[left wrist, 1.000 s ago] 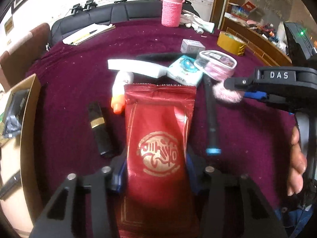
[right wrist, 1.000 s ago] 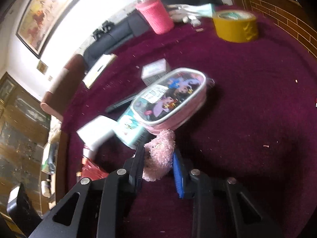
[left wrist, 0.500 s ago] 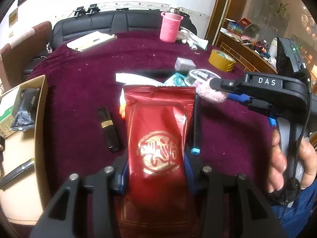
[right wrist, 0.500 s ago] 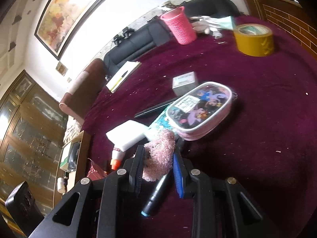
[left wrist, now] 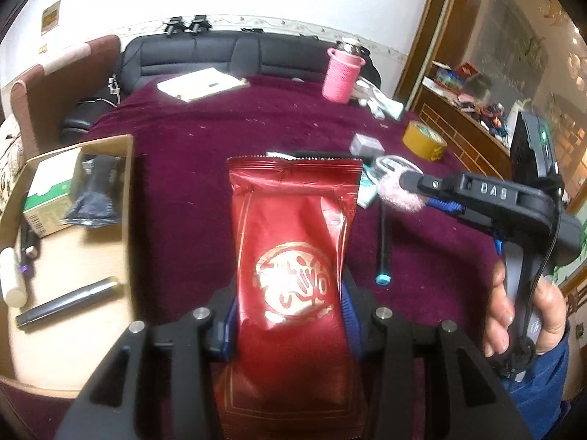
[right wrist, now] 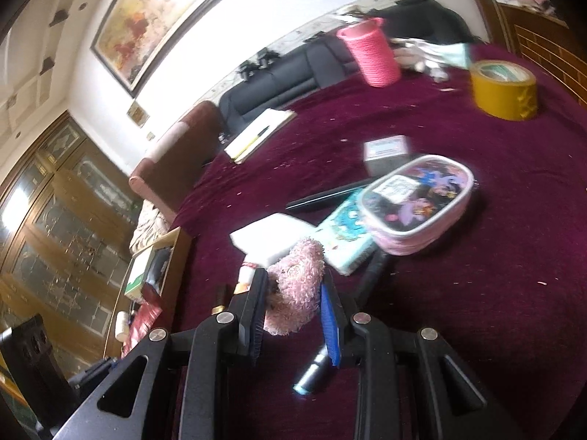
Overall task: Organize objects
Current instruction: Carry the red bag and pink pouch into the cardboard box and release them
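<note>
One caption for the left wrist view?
Left tongs grip a red foil packet above the maroon tablecloth.

right gripper (right wrist: 293, 304) clamps pink plush toy (right wrist: 297, 289) (jaws narrow).

light: bright daylight, wall overexposed | blur: slight motion | edges: fisheye-warped, dark corners

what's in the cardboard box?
In the cardboard box: green-white carton, dark pouch, grey pen, white tube. Its near corner is hidden by the left hand-held gripper.
</note>
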`<state>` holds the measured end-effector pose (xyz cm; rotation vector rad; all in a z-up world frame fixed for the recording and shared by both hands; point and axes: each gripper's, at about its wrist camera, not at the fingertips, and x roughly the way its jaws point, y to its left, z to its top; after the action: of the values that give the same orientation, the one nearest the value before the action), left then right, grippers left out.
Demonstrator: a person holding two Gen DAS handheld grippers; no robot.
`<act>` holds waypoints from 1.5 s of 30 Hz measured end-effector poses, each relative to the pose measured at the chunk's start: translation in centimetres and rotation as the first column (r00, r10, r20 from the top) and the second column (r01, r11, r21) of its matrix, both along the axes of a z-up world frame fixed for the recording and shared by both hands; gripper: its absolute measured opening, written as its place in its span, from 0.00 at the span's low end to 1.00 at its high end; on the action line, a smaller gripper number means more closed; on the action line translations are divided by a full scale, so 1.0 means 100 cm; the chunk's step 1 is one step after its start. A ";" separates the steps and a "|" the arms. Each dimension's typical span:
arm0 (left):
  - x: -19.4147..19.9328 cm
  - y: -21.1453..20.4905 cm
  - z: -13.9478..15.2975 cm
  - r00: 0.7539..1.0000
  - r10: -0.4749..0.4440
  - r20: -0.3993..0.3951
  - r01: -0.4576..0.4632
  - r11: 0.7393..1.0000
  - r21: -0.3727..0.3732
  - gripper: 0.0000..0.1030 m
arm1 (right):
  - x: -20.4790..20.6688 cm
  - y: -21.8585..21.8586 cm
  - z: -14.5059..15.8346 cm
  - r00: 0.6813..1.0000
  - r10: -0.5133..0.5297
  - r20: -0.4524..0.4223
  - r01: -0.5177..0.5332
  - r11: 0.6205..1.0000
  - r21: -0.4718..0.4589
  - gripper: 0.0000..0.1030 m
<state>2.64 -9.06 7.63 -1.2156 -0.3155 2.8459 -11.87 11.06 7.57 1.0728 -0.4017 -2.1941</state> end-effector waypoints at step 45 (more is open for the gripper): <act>0.061 -0.213 -0.029 0.920 0.382 0.086 -0.386 0.921 0.044 0.44 | 0.132 -0.264 -0.036 0.816 0.573 0.081 -0.577 0.795 0.189 0.31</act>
<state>8.75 -30.39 4.75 -1.3889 -0.7132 3.0828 1.28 -15.38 3.93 1.1418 0.1484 -1.6928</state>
